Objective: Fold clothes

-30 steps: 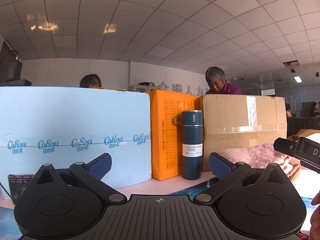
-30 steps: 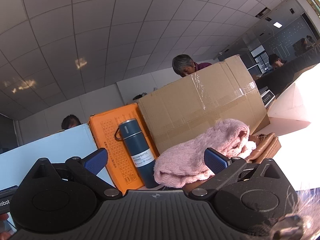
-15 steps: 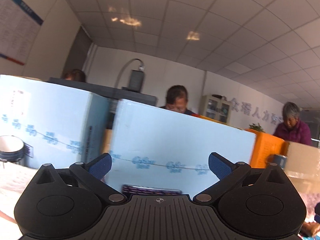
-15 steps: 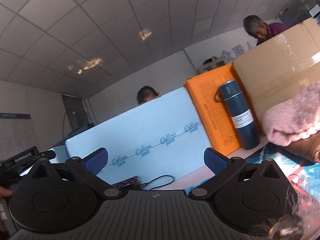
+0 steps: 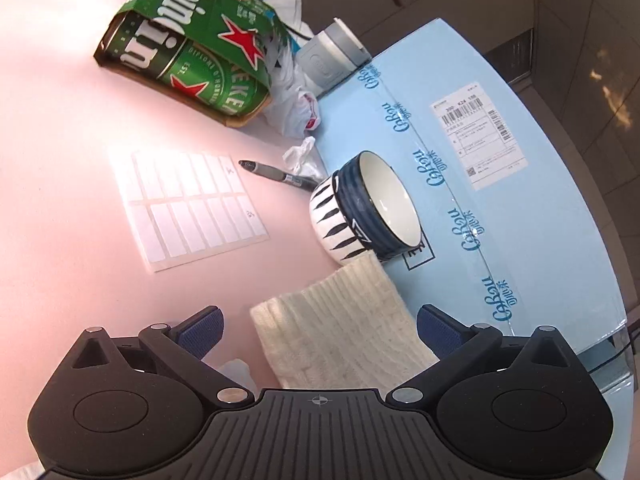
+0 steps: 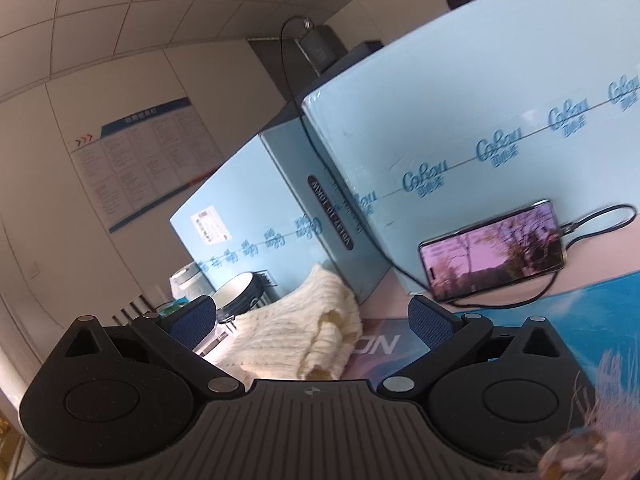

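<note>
A cream knitted garment (image 5: 340,328) lies on the pink table, one end against a striped bowl. My left gripper (image 5: 319,326) hovers over it, open, its blue pads either side of the knit without touching it. In the right wrist view the same cream garment (image 6: 296,332) sits bunched in a heap beside the light blue boxes. My right gripper (image 6: 312,320) is open in front of that heap and holds nothing. Whether either gripper touches the cloth is not visible.
A blue and white bowl (image 5: 366,210) leans on a light blue box (image 5: 500,200). A label sheet (image 5: 188,204), a pen (image 5: 276,172) and a green beer carton (image 5: 192,40) lie on the pink table (image 5: 60,200). A charging phone (image 6: 492,248) leans on a blue box (image 6: 480,140).
Both grippers have swung left, away from the pink sweater and flask. The left one has tipped down over the table and the cream garment. Both stayed open.
</note>
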